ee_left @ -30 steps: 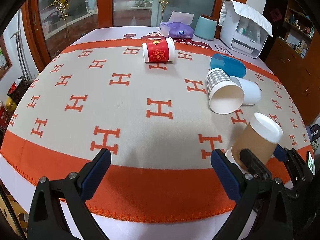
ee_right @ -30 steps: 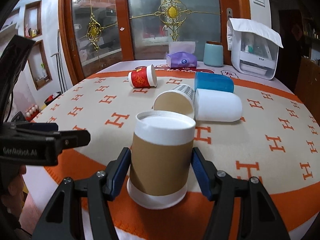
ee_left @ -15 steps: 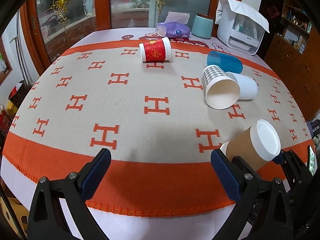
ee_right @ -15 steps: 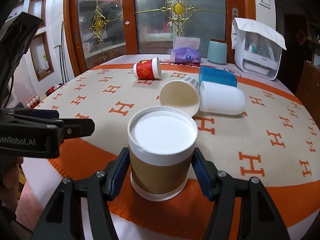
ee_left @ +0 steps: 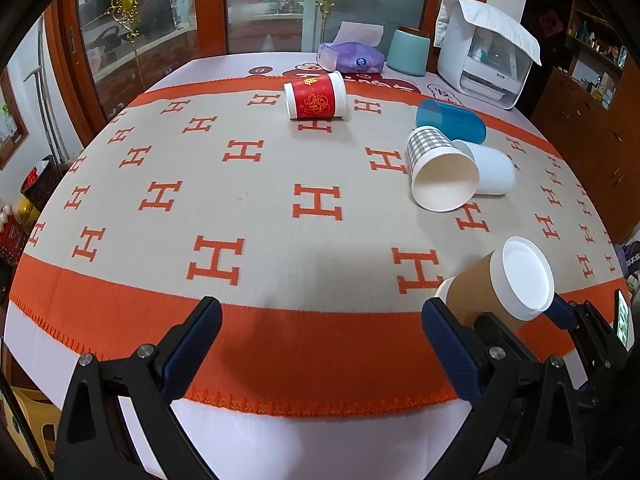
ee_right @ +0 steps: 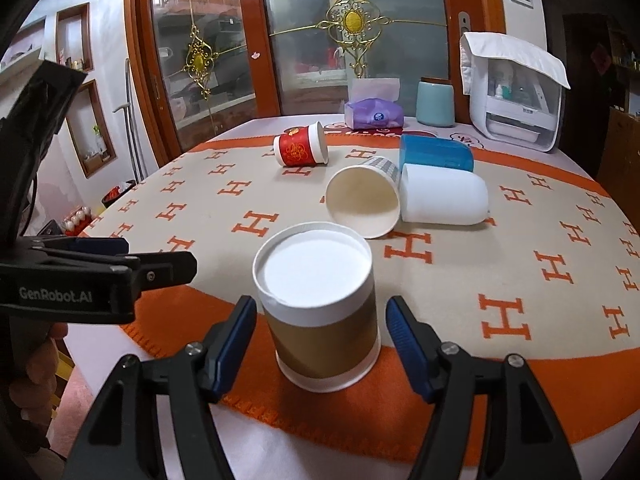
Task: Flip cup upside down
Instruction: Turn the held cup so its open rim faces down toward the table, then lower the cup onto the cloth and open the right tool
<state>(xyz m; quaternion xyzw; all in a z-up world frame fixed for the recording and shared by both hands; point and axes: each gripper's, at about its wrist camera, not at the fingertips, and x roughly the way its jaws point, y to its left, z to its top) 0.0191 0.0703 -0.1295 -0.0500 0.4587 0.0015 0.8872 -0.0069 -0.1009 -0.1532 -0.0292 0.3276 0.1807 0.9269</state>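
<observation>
A brown paper cup [ee_right: 320, 312] with white bands stands upside down on the orange border of the tablecloth, flat base up. My right gripper [ee_right: 322, 340] is open, with a gap between each blue pad and the cup. In the left wrist view the same cup [ee_left: 500, 284] shows at lower right, partly behind my left finger. My left gripper [ee_left: 320, 344] is open and empty above the table's near edge. It shows as a black arm in the right wrist view [ee_right: 100, 276].
Other cups lie on their sides: a red one [ee_left: 316, 96], a checked one [ee_left: 440, 176], a white one [ee_left: 488, 168] and a blue one [ee_left: 452, 120]. At the back stand a tissue pack [ee_left: 352, 56], a teal canister [ee_left: 408, 52] and a white appliance [ee_left: 484, 52].
The right gripper's fingers have opened off the brown cup, which now stands free. The right wrist view has risen and looks down on the cup's base. The left gripper has barely moved.
</observation>
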